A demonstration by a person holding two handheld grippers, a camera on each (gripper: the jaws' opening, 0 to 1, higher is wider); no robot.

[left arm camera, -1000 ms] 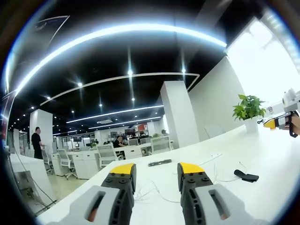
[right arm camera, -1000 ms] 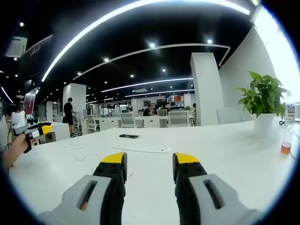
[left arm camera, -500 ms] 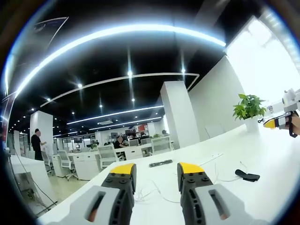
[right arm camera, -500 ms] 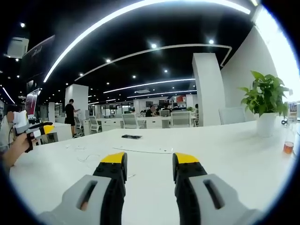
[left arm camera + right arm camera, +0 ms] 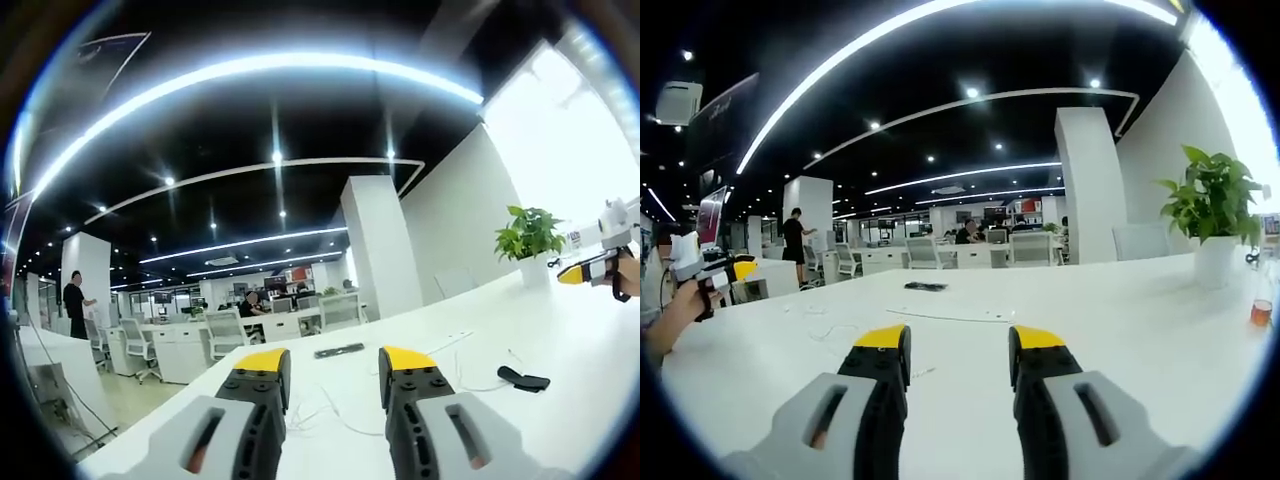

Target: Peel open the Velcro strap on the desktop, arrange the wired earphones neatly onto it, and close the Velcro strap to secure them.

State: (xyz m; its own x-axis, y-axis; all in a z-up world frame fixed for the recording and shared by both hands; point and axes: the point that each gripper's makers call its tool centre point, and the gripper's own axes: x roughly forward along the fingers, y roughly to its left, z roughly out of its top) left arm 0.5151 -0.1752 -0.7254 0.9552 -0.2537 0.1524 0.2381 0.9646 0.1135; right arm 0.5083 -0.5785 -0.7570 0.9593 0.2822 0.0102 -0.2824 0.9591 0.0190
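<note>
left claw (image 5: 334,368): jaws apart, holding nothing, raised over the near edge of the bench (image 5: 560,340).
earphones (image 5: 330,415): thin white cable lying loose on the bench just past the left claw, with another loop trailing right toward the strap; not yet gathered.
strap (image 5: 524,379): small dark strip flat on the bench, right of the left claw and well apart from it; too small to tell if it is peeled open, but it looks untouched.
right claw (image 5: 958,350): jaws apart, empty, held over bare bench; a faint cable loop lies ahead to its left.
progress: by my reading nothing is done; peeling the strap, laying the earphones on it and closing it are all left.
</note>
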